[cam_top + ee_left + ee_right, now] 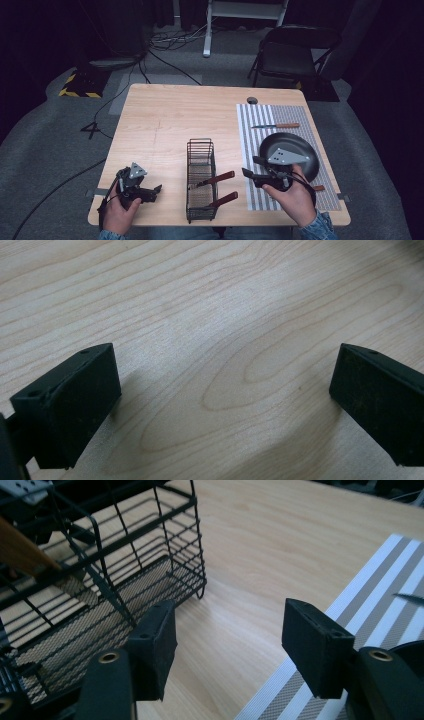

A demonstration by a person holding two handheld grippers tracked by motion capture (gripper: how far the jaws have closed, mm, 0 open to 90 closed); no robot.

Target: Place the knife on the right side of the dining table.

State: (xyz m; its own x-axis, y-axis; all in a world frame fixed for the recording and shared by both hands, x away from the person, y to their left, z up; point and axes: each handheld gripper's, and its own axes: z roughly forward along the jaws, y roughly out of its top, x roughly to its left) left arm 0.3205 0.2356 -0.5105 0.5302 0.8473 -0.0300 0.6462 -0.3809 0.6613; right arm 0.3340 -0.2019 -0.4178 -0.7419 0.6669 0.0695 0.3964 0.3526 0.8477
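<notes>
A black wire basket [201, 180] stands mid-table at the near edge, its long axis running away from me, two red-brown utensil handles [220, 177] jutting out rightward. My left gripper [151, 193] and right gripper [252, 167] flank it, both with jaws spread and nothing between them.

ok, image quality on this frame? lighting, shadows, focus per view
High view: table evenly lit, surroundings nearly black, whole picture a bit soft. Left gripper view: wood grain sharp, bright sheen mid-frame, soft shadows under the open left gripper. Right gripper view: wire basket and striped mat fairly clear, the right gripper close and slightly blurred.
</notes>
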